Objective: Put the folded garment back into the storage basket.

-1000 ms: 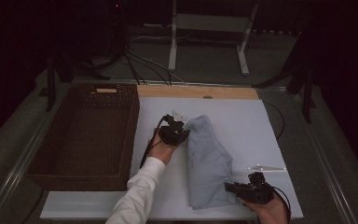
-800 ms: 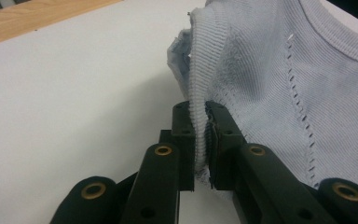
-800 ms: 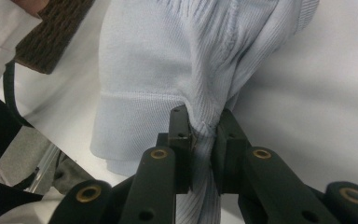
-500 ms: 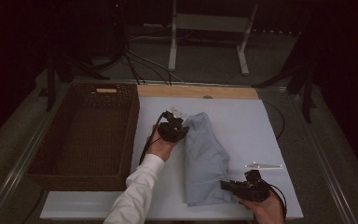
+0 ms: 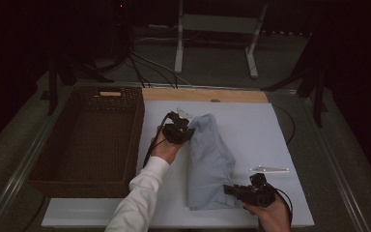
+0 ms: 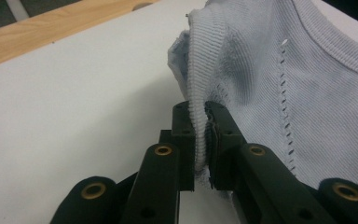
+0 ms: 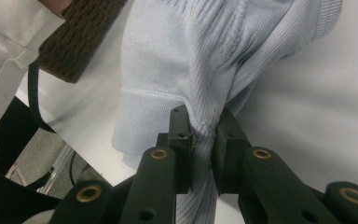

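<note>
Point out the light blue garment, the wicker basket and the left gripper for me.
light blue garment (image 5: 207,159): high view, middle of the folded fabric.
wicker basket (image 5: 134,140): high view, its right wall.
left gripper (image 6: 200,135): left gripper view, between the fingertips, shut on the garment's ribbed edge.

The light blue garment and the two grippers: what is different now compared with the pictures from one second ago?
Almost nothing changed. The right gripper sits a touch lower and further left at the garment's near end; the cloth there shifted slightly with it. The left gripper stays clamped on the ribbed edge at the far end. The basket has not moved.
</note>
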Action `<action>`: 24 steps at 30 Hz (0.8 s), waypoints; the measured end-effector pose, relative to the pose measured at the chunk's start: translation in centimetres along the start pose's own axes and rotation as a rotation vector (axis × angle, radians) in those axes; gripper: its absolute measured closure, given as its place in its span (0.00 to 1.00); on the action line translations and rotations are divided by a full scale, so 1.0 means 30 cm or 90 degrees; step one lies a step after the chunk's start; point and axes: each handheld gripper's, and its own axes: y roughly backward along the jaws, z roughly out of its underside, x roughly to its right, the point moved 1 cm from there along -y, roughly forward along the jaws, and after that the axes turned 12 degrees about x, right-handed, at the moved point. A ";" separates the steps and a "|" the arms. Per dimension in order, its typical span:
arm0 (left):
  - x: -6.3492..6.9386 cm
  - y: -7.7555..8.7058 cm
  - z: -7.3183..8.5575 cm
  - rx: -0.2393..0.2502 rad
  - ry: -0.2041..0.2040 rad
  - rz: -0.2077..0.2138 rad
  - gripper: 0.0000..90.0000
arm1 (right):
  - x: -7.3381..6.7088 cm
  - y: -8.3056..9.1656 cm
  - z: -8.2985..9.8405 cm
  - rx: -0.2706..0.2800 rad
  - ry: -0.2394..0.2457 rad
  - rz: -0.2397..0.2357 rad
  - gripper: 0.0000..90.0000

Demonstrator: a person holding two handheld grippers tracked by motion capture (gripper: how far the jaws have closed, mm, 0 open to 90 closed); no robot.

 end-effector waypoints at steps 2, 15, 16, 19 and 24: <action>0.000 0.001 -0.006 0.000 -0.003 0.001 0.93 | -0.005 -0.001 -0.004 0.001 0.002 -0.004 0.89; -0.006 0.012 -0.045 0.003 -0.015 -0.001 0.93 | -0.032 -0.013 -0.031 0.013 -0.003 -0.025 0.89; -0.007 0.013 -0.047 0.003 -0.016 -0.001 0.93 | -0.034 -0.015 -0.034 0.013 -0.005 -0.027 0.89; -0.009 0.017 -0.056 0.005 -0.016 -0.002 0.93 | -0.040 -0.018 -0.041 0.016 -0.004 -0.029 0.89; -0.015 0.025 -0.071 0.008 -0.018 -0.003 0.93 | -0.053 -0.025 -0.060 0.024 -0.003 -0.037 0.89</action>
